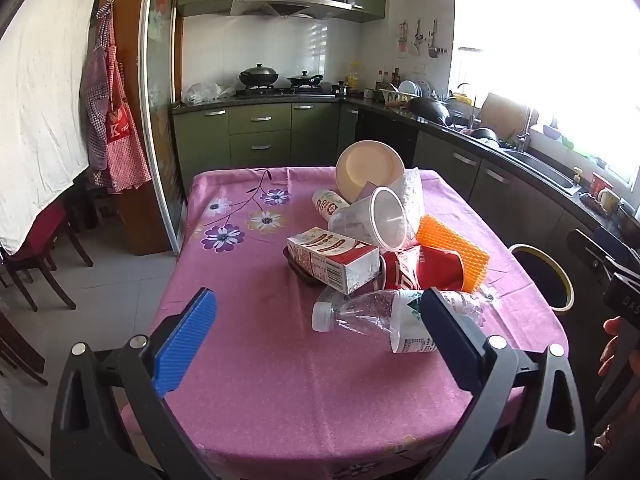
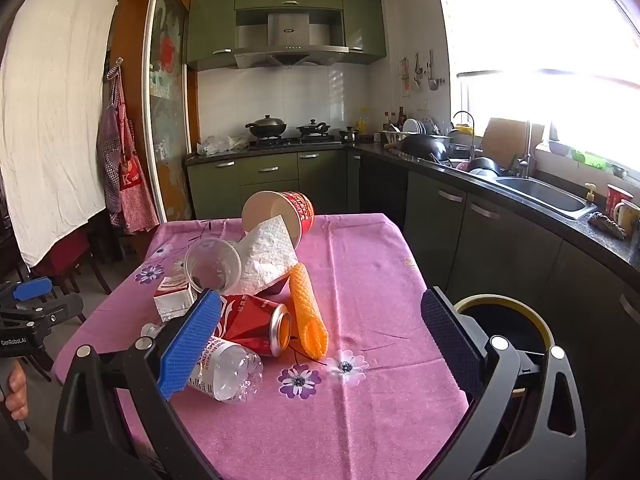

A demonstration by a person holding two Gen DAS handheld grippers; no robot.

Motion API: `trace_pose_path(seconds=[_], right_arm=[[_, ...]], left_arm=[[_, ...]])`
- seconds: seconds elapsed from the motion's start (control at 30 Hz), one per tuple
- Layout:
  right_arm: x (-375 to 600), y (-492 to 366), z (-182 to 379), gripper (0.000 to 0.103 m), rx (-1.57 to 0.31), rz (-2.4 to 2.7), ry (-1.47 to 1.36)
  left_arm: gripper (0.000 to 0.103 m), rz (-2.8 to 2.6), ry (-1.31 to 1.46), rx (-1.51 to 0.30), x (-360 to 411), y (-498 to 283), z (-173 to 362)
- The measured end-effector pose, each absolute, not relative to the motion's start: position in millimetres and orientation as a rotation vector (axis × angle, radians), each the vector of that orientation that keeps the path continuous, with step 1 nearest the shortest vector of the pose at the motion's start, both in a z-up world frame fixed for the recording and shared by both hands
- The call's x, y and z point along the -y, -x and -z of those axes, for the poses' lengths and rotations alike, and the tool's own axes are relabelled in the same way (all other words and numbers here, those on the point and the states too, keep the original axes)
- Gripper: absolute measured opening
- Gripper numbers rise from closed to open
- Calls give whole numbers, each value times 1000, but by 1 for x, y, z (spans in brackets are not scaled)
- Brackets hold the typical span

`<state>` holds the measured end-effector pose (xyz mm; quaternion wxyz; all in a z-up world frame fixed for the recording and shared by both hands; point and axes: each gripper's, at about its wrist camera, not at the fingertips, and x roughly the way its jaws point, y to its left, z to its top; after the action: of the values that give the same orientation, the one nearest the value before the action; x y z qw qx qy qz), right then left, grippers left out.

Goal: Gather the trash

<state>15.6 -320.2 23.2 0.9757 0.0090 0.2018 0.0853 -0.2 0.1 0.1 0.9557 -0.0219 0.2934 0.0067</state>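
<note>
Pink-clothed worktop (image 2: pixel 360 420) lies bare along my near edge; trash pile (image 1: pixel 372 240) sits mid-cloth. Left hand-held gripper (image 1: pixel 316 336) and right hand-held gripper (image 2: pixel 320 340) both gape wide, empty, bin (image 2: pixel 504 320) beside the right edge.

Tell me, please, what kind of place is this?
Most likely a home kitchen: a stove with pans under a range hood, a sink by the window, and a table holding trash.

Green kitchen cabinets (image 2: pixel 276 172), a blown-out, possibly curtainless window (image 2: pixel 560 60).
</note>
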Motion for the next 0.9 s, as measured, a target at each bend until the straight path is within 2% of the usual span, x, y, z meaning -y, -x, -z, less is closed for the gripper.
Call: trace_pose_path(seconds=[0.9], right_arm=[[321,-17,-19,99,-413,-170,-16]], left_arm=[[97,5,39,-601,5,-1,2]])
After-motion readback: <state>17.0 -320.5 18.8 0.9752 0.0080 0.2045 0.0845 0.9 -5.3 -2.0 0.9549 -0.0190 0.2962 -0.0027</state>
